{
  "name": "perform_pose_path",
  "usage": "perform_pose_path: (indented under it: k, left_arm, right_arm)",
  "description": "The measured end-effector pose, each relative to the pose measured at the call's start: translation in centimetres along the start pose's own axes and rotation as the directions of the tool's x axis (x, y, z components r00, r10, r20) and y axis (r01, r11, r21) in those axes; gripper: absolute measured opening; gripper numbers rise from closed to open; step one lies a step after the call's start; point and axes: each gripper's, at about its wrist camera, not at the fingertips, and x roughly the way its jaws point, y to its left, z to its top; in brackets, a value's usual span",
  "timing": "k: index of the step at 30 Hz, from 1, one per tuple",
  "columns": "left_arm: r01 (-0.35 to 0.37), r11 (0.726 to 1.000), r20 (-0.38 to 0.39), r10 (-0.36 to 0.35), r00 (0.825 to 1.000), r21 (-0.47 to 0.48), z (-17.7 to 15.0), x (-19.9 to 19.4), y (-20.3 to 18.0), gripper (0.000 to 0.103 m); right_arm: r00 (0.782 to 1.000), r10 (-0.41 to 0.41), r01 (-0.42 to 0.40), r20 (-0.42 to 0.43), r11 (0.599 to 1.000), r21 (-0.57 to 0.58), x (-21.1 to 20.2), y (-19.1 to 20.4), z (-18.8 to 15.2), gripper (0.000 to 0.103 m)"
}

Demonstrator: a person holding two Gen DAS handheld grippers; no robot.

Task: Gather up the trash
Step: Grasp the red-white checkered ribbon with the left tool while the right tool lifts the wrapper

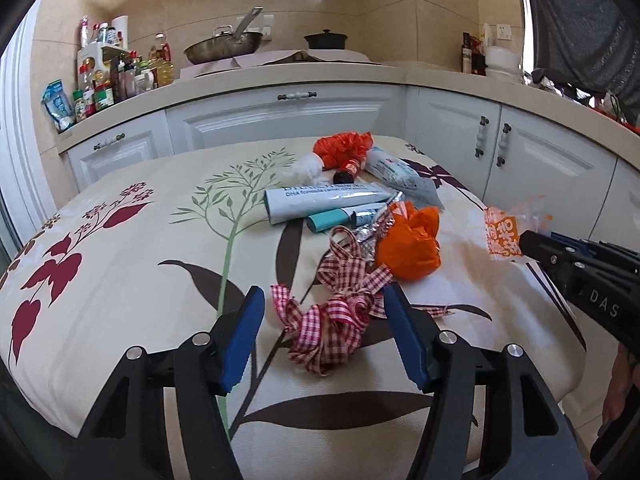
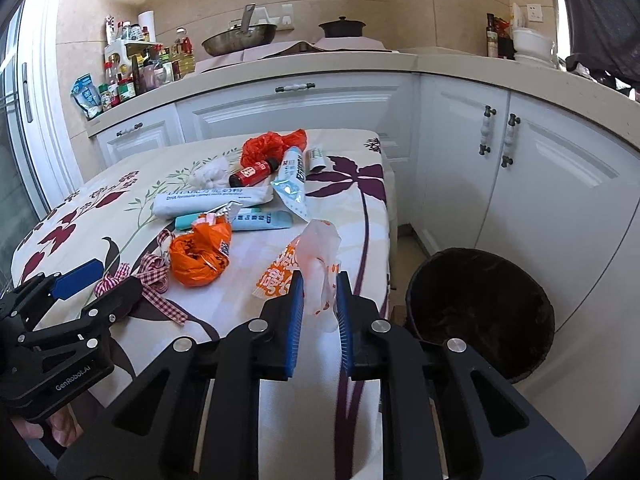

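Trash lies on a floral tablecloth (image 1: 120,280). My left gripper (image 1: 324,300) is open, its blue pads on either side of a red-and-white gingham ribbon (image 1: 340,316); it shows at lower left in the right wrist view (image 2: 104,280). My right gripper (image 2: 319,280) is shut on a clear plastic wrapper with orange print (image 2: 296,264) and holds it above the table's right edge; the wrapper also shows in the left wrist view (image 1: 506,236). A black trash bin (image 2: 480,304) stands on the floor right of the table.
More trash on the table: a crumpled orange bag (image 1: 408,244), a white tube box (image 1: 324,200), a teal tube (image 1: 340,220), a small red bottle (image 2: 254,172), a red bag (image 1: 344,148), white tissue (image 1: 308,168). White cabinets (image 2: 540,184) stand behind and to the right.
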Motion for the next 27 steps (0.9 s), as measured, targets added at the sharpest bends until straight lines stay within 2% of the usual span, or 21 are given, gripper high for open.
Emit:
perform_pose_path:
  k: [1,2,7,19,27]
  left_arm:
    - [0.004,1.000,-0.004,-0.004,1.000,0.006,0.0,0.1,-0.1,0.050]
    - [0.011,1.000,-0.011,-0.011,1.000,0.010,-0.1,0.2,-0.2,0.040]
    - [0.030,1.000,-0.007,-0.030,1.000,-0.002,-0.3,-0.1,-0.2,0.025]
    - [0.011,0.999,0.105,-0.008,0.994,-0.030,0.8,-3.4,1.0,0.023]
    - [0.076,0.997,0.166,-0.071,0.984,-0.024,3.5,-4.2,-0.1,0.023]
  right_arm:
    - [1.000,0.000,0.000,0.000,1.000,0.002,0.0,-0.1,0.0,0.016]
    - [1.000,0.000,0.000,0.000,1.000,0.004,0.0,-0.2,-0.1,0.016]
    - [1.000,-0.002,0.002,0.010,1.000,0.009,-0.3,-0.5,-0.2,0.016]
    - [0.997,-0.023,0.024,0.075,1.000,-0.010,-2.0,-0.4,0.4,0.016]
    - [0.986,-0.096,0.096,0.134,0.995,0.007,-3.7,-2.5,1.5,0.016]
